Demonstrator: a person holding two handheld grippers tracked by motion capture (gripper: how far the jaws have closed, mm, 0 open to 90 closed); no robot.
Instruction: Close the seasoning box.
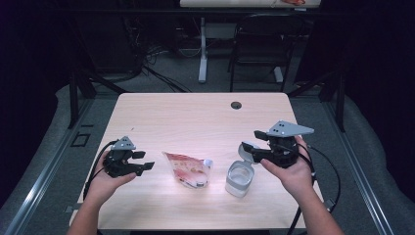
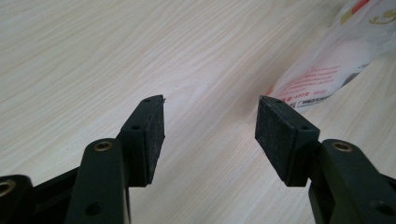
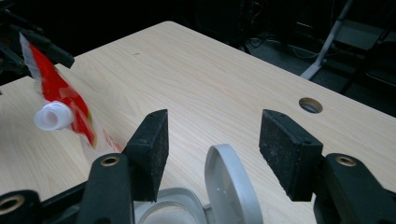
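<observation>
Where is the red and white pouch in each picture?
High view: the pouch lies flat at the table's middle, between the two grippers.
Left gripper view: its printed end sits at the upper right, past the right jaw.
Right gripper view: it shows at the far left, its white spout pointing toward the camera.
Shared landmark: the pale wooden table under it.

Right tool (image 3: 212, 140) w/ jaws wide apart, nothing pressed btwn the pads. Just past them, low in the right gripper view, a grey hinged lid (image 3: 231, 186) stands up off an open container (image 3: 170, 205). Red-and-white spout pouch (image 3: 63, 102) lies further left on the pale wood tabletop (image 3: 196, 70), white nozzle facing us. Round cable hole (image 3: 310, 105) near the far edge; chair legs beyond.
</observation>
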